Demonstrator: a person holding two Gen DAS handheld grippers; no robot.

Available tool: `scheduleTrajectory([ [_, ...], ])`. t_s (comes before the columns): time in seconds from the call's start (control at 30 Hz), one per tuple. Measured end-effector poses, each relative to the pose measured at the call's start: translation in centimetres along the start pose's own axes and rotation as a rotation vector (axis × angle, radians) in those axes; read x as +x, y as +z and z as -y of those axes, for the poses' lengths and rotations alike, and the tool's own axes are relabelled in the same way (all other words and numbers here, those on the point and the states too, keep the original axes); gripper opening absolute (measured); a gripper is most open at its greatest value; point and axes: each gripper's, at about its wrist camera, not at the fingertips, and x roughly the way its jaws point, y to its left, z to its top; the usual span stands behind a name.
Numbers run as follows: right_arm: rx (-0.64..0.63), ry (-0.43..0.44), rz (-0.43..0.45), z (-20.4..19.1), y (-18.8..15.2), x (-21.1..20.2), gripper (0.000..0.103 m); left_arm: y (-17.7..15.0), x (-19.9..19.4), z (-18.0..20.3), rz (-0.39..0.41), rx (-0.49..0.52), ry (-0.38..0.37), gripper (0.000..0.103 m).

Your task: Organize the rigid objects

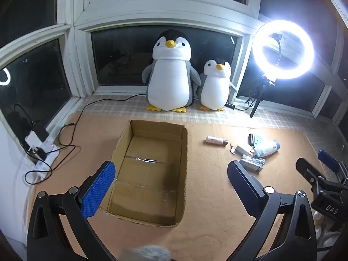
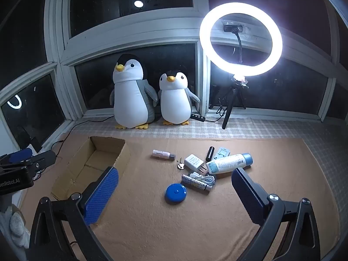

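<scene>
Left gripper jaws spread wide, nothing between them, hovering over the open cardboard box. The box sits right under and ahead of it, partly between the fingers, its near-left corner behind the blue left pad. Box interior shows only bare cardboard with tape seams.

Right gripper also wide open, empty, raised above the tan mat. Round blue tape measure lies between its fingers, on the mat below, no contact visible. Just beyond it: patterned tube with a coiled white cable touching it. Farther ahead: white charger plug, small keys just left of the plug, white spray bottle with blue cap lying on its side near the right finger tip. Behind those, a black cylinder and a pale blue clip-like item, too small to identify. Pink-white tube lies apart, ahead and slightly left, between the pile and the box.

From the right gripper the box is to the left, its near corner hidden behind the left blue pad. The left gripper shows at the far left edge of that view.

Background past the mat: two plush penguins on the checked sill, lit ring light on a tripod ahead right.
</scene>
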Motion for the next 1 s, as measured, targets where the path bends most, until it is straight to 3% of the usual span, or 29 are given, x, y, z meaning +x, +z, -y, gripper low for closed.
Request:
scheduleTrajectory([
  [0.33, 0.004, 0.002, -0.014, -0.3, -0.5, 0.7, 0.102, -0.9, -0.1, -2.3, 0.008, -0.060, -0.043, 0.101],
  [0.63, -0.011, -0.003, -0.024, -0.3, -0.8, 1.2, 0.102, -0.8, 1.3, -1.4, -0.034, -0.051, -0.003, 0.101],
  [1.0, -0.011, -0.004, -0.025, -0.2, -0.7, 1.2, 0.102, -0.7, 0.6, -1.4, 0.003, -0.047, 0.016, 0.101],
])
